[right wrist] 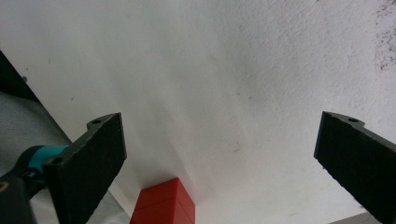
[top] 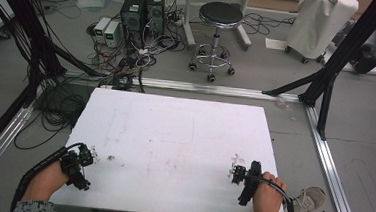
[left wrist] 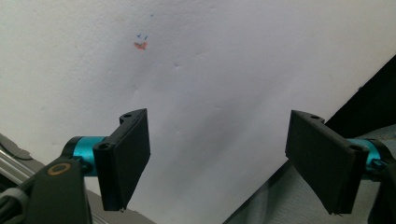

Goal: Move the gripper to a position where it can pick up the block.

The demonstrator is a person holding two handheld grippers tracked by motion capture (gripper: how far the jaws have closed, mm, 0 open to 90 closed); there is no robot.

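On the white table (top: 174,135), a hand holds my left gripper (top: 85,156) near the front left corner. In the left gripper view its two black jaws stand wide apart, so the left gripper (left wrist: 217,116) is open with bare table between them. A small orange and blue mark (left wrist: 140,45) lies ahead of it. My right gripper (top: 239,171) sits near the front right corner, also held by a hand. The right gripper (right wrist: 224,119) is open and holds nothing. A red block (right wrist: 163,203) shows low between its jaws, at the edge of the white surface.
Beyond the table's far edge stand a black stool (top: 217,18), computer boxes (top: 142,10) and tangled cables (top: 124,61). Black frame posts (top: 340,51) and aluminium floor rails (top: 330,161) flank the table. A shoe (top: 310,200) rests by the front right corner.
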